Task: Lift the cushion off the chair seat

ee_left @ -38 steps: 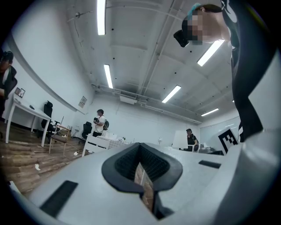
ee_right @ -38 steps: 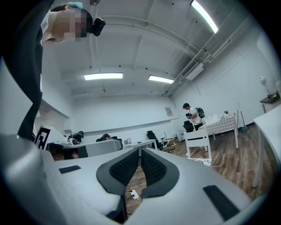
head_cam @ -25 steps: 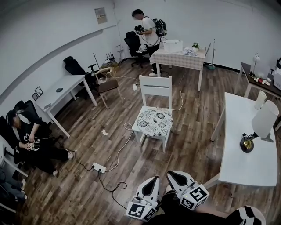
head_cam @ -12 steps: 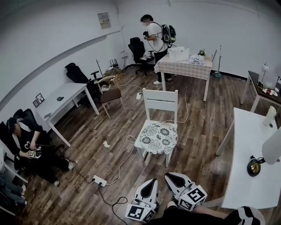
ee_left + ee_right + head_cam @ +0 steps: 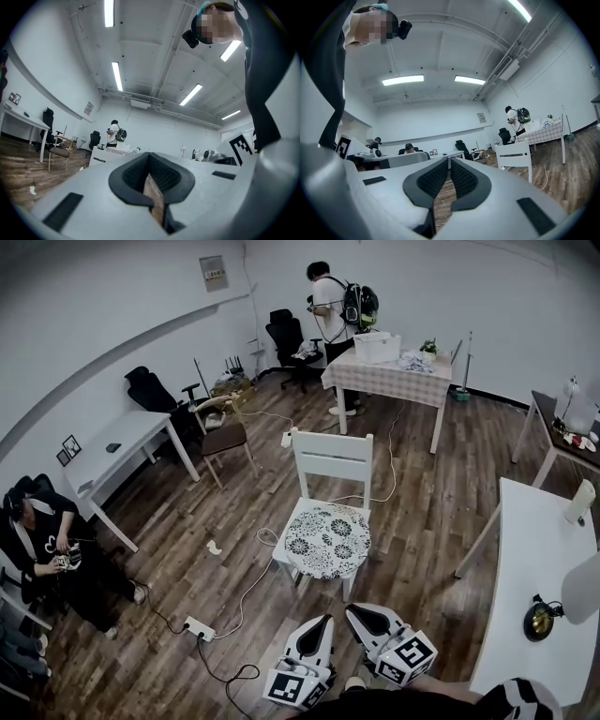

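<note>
A round cushion with a black-and-white flower pattern (image 5: 326,538) lies on the seat of a white wooden chair (image 5: 332,457) in the middle of the room. Both grippers sit low in the head view, short of the chair's front edge and apart from it. My left gripper (image 5: 316,632) is shut, its pads meeting at the tips with nothing between them. My right gripper (image 5: 367,619) is shut and empty too. In the right gripper view the chair (image 5: 513,156) stands ahead to the right, beyond the closed gripper (image 5: 449,162). The left gripper (image 5: 150,157) view shows no chair.
A white table (image 5: 539,549) with a lamp (image 5: 536,620) stands close on the right. A power strip (image 5: 199,626) and cables trail over the wood floor to the left. One person sits at far left (image 5: 47,540); another stands by the checked table (image 5: 389,379) at the back.
The chair and cushion have come nearer to both grippers in the head view, and the white table has slid further right. Both grippers stay shut and side by side.
</note>
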Available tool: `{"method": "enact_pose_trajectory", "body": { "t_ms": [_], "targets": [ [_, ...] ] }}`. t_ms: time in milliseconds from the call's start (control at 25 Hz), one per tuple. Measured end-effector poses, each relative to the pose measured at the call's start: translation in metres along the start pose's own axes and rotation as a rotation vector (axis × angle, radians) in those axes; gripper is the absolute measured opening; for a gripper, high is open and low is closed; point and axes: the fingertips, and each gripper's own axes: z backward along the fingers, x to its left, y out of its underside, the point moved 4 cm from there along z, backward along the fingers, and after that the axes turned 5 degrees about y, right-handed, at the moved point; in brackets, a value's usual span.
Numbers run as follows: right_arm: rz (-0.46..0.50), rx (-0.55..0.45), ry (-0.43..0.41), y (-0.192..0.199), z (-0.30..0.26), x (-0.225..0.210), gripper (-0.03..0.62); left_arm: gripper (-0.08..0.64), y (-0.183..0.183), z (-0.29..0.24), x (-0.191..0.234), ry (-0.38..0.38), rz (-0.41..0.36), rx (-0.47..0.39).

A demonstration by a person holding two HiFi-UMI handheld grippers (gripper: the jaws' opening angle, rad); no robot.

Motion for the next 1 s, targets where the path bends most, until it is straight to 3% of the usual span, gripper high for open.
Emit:
{"method": "enact_pose_trajectory", "body": {
  "t_ms": [400,1000],
  "targets": [
    [0.011,-0.016,-0.005,-0.008,-0.015,-0.034,0.032,0.0,-0.001,-0.037,0.007,-0.011,0.012,-0.034],
    [-0.02,0.016,-0.009,0.002,-0.024,-0.046,0.032,0.0,0.008,-0.048,0.015,-0.027,0.026,0.004]
  ]
}}
